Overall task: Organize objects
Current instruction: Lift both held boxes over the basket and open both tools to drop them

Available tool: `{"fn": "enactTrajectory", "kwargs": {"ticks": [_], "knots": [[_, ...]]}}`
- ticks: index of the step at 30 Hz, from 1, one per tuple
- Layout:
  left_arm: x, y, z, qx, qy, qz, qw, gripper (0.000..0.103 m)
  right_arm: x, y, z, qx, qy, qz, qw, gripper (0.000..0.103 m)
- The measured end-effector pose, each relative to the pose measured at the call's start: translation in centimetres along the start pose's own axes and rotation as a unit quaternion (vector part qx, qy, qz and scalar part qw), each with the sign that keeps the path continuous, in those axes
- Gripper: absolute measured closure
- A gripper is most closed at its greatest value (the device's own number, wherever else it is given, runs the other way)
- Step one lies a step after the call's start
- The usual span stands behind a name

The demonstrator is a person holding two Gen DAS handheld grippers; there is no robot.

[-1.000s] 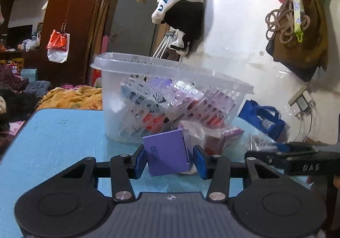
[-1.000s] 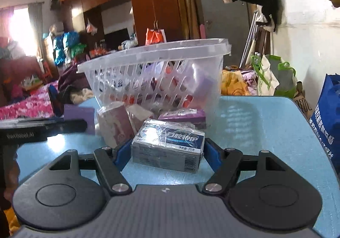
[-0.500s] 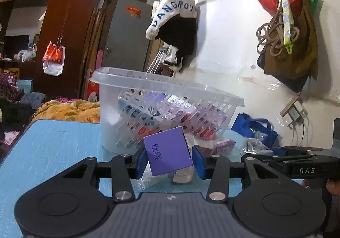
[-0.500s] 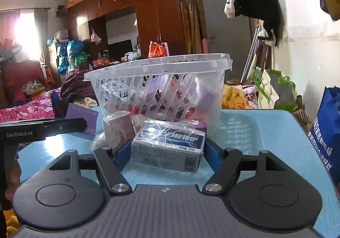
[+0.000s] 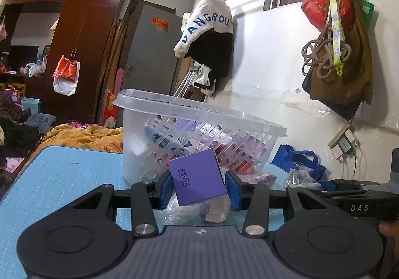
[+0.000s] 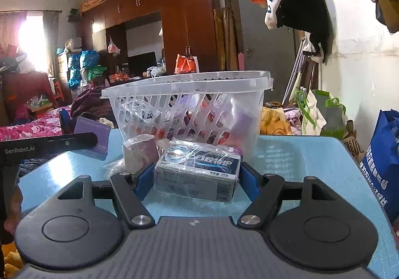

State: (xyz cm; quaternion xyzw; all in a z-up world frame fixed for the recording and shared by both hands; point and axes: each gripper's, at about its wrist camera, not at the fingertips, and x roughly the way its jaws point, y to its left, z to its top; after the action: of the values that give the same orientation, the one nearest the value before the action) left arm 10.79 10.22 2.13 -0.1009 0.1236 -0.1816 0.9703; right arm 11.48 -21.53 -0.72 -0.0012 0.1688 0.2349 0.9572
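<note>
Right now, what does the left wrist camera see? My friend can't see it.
The left gripper holds a purple box between its blue fingers, tilted, in front of a clear plastic basket on a blue table. The basket holds colorful packages.

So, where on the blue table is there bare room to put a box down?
Two patches are bare: the table left of the basket, out to its left edge, and the right side between basket and far corner. It is crowded in front of the basket, where wrapped packets lie between the purple box and the grey box.
</note>
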Motion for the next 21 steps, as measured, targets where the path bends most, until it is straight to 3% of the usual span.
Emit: {"fn": "enactTrajectory", "kwargs": {"ticks": [7,12,15,19,21], "knots": [[-0.4,0.0,1.5,-0.03,0.007,-0.005,0.9995,0.054,-0.8,0.1,0.5,-0.004,-0.026,0.0,1.0,0.029],[0.0,-1.3,7.8,-0.014,-0.02,0.014,0.9996,0.054,-0.8,1.2,5.6,-0.041,-0.066,-0.029,0.997,0.029],[3.2,-1.3,11.9,-0.027,-0.001,0.026,0.9993,0.054,1.5,0.5,10.2,-0.051,-0.091,-0.04,0.994,0.027],[9.1,-0.9,14.8,-0.029,0.034,0.067,0.9967,0.054,6.6,-1.5,13.9,-0.037,-0.051,-0.027,0.998,0.027],[11.4,-0.4,14.9,-0.035,0.051,0.07,0.9956,0.045,8.2,-1.8,14.1,-0.044,-0.045,-0.04,0.997,0.021]]}}
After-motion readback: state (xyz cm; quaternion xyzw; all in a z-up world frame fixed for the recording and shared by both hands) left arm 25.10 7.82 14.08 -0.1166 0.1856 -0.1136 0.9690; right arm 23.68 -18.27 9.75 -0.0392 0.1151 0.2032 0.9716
